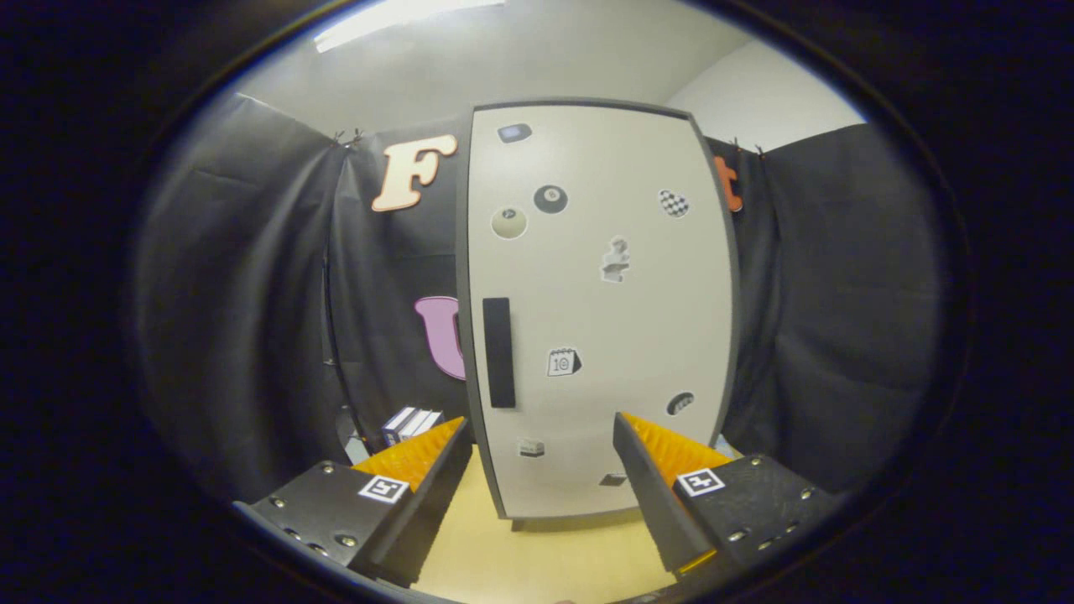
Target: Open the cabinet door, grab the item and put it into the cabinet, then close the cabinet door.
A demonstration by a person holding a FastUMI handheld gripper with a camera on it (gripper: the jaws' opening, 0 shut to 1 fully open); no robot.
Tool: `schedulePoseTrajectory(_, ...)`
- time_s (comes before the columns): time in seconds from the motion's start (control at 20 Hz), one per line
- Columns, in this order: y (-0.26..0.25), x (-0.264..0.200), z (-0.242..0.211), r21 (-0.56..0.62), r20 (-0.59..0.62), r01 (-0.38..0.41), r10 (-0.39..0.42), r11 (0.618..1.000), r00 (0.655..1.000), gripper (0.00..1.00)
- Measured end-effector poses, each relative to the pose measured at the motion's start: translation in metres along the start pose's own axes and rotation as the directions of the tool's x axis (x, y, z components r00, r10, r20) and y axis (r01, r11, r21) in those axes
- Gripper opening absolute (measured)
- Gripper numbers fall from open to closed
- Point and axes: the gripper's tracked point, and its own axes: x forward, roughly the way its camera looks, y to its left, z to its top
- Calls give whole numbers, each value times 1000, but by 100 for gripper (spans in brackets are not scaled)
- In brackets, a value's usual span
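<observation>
Tool (537, 453): fingers standing spread, gripping nothing.
Cabinet door (600, 310): sitting closed just ahead.
Handle (498, 352): running along door's left edge.

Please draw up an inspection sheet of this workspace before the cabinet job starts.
Surface: pale wooden tabletop, bare between the fingers and the cabinet.
Job's things: cabinet upright just ahead of the fingers, door shut, covered in small stickers; dark vertical handle near the door's left edge. A small box lies left of the cabinet, beyond the left finger; possibly the item to stow.
Clutter: nothing seen.
Grippers: gripper open, fingers spread wide and holding nothing, short of the door.
Cables: a thin dark line runs down the cloth left of the cabinet; cannot tell whether it is a cable.
Surroundings: black cloth wall on both sides, ceiling light above.
</observation>
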Motion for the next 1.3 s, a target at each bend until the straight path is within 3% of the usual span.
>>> schedulePoseTrajectory(0.4, -41, -85, -4, -41, -1, 124, -124, 991, 992, 100)
schedulePoseTrajectory(1.3, -33, -87, 6, -41, 37, 109, -108, 993, 994, 100)
